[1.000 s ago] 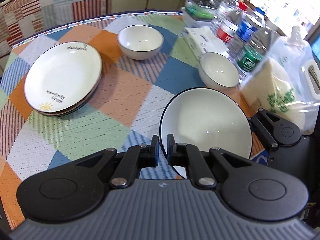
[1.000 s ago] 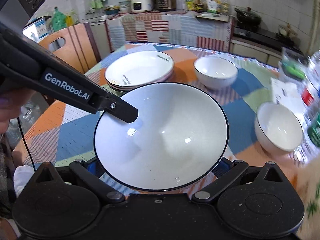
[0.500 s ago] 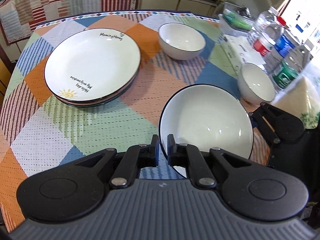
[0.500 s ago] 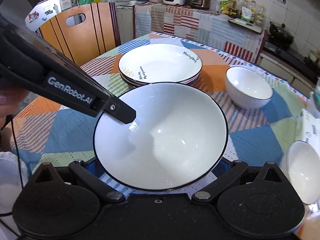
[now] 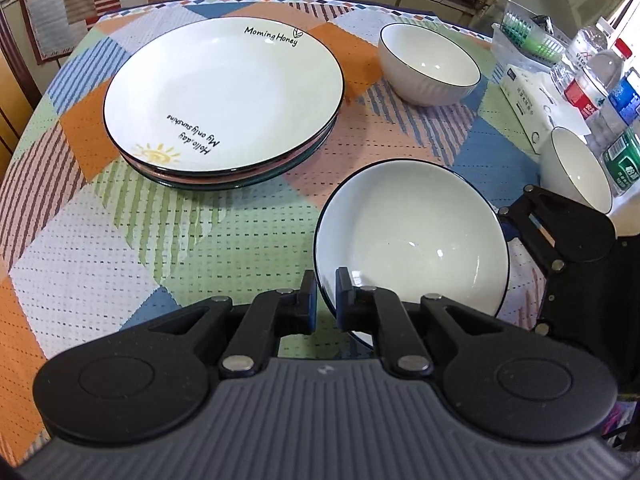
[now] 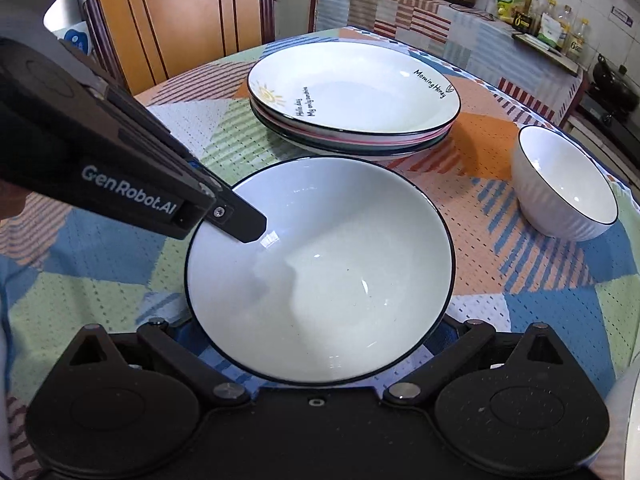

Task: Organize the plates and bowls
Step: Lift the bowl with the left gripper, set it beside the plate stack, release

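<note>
Both grippers have carried the wide bowl (image 6: 320, 276) nearer the plate stack (image 5: 224, 96); left gripper (image 5: 325, 300) pinches its rim, right gripper's (image 6: 320, 354) jaws spread wide around it, so stacking seems near.

In the right wrist view the wide bowl (image 6: 320, 276) covers the right gripper's fingers, so their grip cannot be read. The near rim of that bowl is hidden behind the left gripper (image 5: 325, 300) in the left wrist view. The second small bowl (image 6: 634, 420) is cut by the right edge. The far counter's bottle (image 6: 550, 20) labels are too small to read.
</note>
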Available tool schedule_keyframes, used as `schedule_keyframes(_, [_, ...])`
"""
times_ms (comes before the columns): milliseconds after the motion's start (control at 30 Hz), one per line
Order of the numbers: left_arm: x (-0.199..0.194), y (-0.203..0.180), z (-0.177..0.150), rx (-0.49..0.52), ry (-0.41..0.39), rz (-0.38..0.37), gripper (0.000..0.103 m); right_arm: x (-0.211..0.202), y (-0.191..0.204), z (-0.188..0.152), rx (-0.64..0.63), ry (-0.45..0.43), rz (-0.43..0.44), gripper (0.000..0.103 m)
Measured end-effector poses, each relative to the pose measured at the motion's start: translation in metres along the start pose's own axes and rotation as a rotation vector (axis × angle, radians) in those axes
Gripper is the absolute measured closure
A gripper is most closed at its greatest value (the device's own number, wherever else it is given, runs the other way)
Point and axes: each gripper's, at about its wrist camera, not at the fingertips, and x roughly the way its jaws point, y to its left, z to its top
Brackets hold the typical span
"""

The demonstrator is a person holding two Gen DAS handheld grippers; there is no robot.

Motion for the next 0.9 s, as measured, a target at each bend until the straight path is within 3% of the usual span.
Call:
schedule_keyframes(167, [-0.001, -0.002, 0.001, -0.003, -0.004, -0.009, 0.095, -0.001, -0.003, -0.007, 0.059, -0.002, 0.000, 0.001])
schedule_keyframes(300, [-0.002, -0.005, 0.006, -0.002, 0.016, -0.004, 0.094, 0.000, 0.004, -0.011, 0.086, 0.075, -0.125, 0.000])
schedule_keyframes(367, [-0.005, -0.006, 0.007, 0.001, 0.015, 0.001, 0.094, -0.008, 0.007, -0.011, 0.089, 0.088, -0.139, 0.000])
schedule_keyframes(600, [-0.029, -0.007, 0.007, 0.025, 0.028, -0.028, 0.094, -0.060, 0.023, -0.020, 0.152, 0.005, -0.158, 0.000])
schedule_keyframes(900, [-0.075, -0.030, 0.008, 0.102, -0.001, -0.067, 0.094, -0.118, 0.016, -0.031, 0.304, -0.062, -0.260, 0.000])
